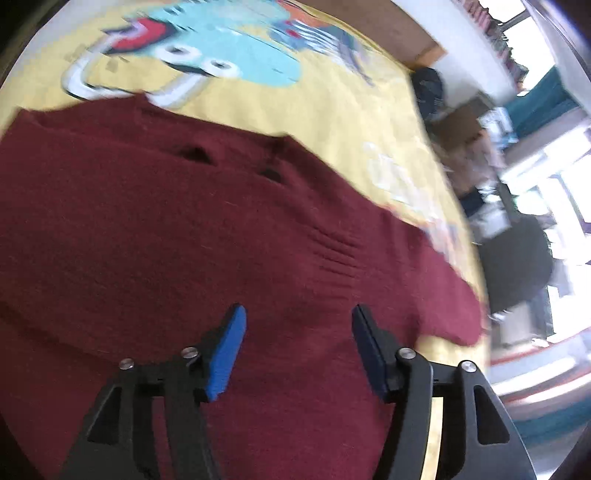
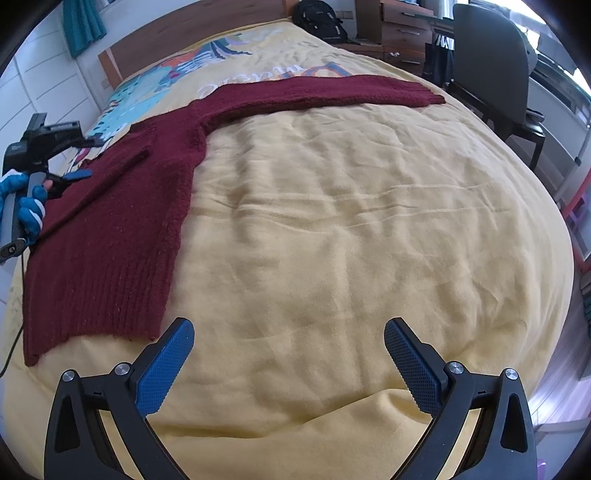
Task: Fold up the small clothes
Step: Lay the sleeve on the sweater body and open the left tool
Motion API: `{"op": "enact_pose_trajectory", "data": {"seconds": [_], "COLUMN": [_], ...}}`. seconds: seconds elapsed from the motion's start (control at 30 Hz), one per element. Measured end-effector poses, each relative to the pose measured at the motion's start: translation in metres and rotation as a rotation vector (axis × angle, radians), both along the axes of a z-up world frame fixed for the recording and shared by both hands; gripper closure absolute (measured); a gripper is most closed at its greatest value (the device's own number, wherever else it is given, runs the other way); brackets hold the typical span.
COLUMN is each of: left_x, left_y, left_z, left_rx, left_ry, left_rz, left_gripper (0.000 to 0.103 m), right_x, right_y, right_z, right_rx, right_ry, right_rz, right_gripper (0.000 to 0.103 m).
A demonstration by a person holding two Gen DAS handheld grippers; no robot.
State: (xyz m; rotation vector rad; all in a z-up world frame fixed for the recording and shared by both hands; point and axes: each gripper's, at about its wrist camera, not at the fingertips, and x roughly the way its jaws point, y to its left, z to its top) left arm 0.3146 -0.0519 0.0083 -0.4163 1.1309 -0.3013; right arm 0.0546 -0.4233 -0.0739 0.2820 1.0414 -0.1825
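A dark red knitted sweater [image 2: 122,221] lies flat on a yellow bedspread [image 2: 332,221], one sleeve [image 2: 332,90] stretched out toward the far right. My left gripper [image 1: 297,325] is open, just above the sweater's body [image 1: 147,221], holding nothing. It also shows in the right wrist view [image 2: 75,175] at the sweater's left edge, held by a blue-gloved hand. My right gripper [image 2: 288,339] is open and empty over bare bedspread, just right of the sweater's ribbed hem [image 2: 96,317].
The bedspread has a colourful cartoon print [image 1: 221,51] near the wooden headboard [image 2: 184,33]. A black backpack [image 2: 319,18], wooden drawers [image 2: 402,26] and a dark chair [image 2: 491,62] stand beyond the bed's far right side.
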Motion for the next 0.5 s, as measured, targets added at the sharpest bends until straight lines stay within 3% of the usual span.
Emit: {"op": "enact_pose_trajectory", "data": {"seconds": [0.1,0.17,0.27,0.4,0.5], "left_x": [-0.001,-0.005,-0.018,-0.028,-0.030], "left_y": [0.003,0.001,-0.013,-0.018,-0.001], "left_z": [-0.014,-0.027,-0.039,-0.034,-0.022], "left_rx": [0.174,0.211,0.274,0.227,0.216], "left_ry": [0.007,0.036,0.015,-0.013,-0.062], "left_rz": [0.014,0.001,-0.037,-0.063,-0.013], "left_gripper": [0.048,0.048,0.048,0.048,0.048], "right_x": [-0.001,0.000,0.000,-0.001,-0.003], "right_y": [0.001,0.001,0.002,0.004,0.004], "right_z": [0.000,0.000,0.001,0.003,0.004], "right_rx": [-0.006,-0.008,-0.012,-0.020,-0.025], "right_ry": [-0.003,0.000,0.000,-0.003,-0.007], "right_rz": [0.000,-0.002,0.000,0.003,0.000], "right_gripper": [0.000,0.000,0.000,0.000,0.000]}}
